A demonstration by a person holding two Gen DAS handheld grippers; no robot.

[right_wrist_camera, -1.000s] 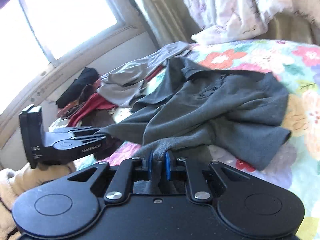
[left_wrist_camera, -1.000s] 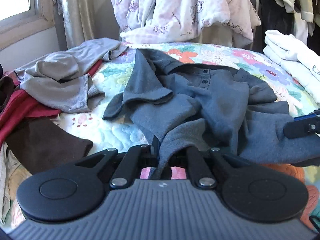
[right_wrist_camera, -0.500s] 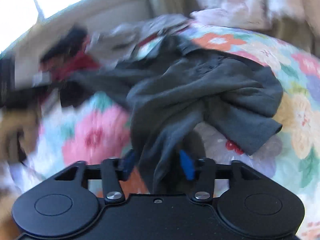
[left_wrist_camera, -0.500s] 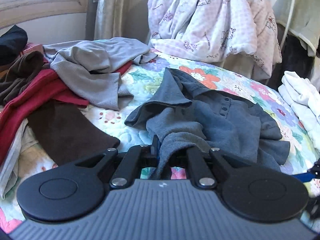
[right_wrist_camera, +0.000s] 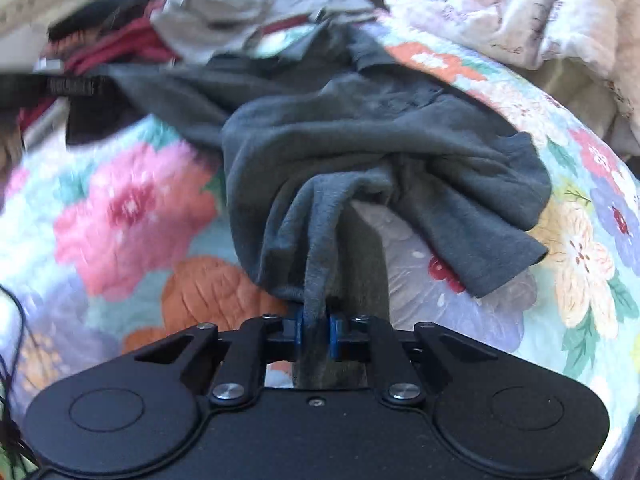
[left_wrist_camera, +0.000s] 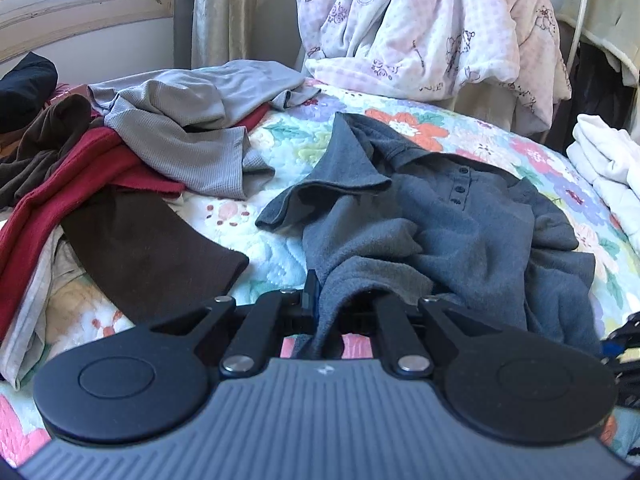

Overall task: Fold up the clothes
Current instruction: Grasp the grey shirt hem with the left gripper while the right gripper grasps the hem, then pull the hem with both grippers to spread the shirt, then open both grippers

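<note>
Two grippers: left gripper (left_wrist_camera: 340, 304) and right gripper (right_wrist_camera: 316, 326) each pinch the hem, jaws pressed tight on cloth.
Shirt: gray polo shirt (left_wrist_camera: 460, 216) lies crumpled on the flowery quilt (right_wrist_camera: 132, 208).
Feel: soft, light, floppy (it sags between holds).
Best hold: bottom corners, spread wide.

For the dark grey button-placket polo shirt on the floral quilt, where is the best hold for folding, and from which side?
Grip the dark grey polo shirt by its bottom hem, coming in from the near edge of the floral quilt. The collar and buttons lie at the far end, so the hem faces the left gripper and right gripper, both already clamped on it.
</note>
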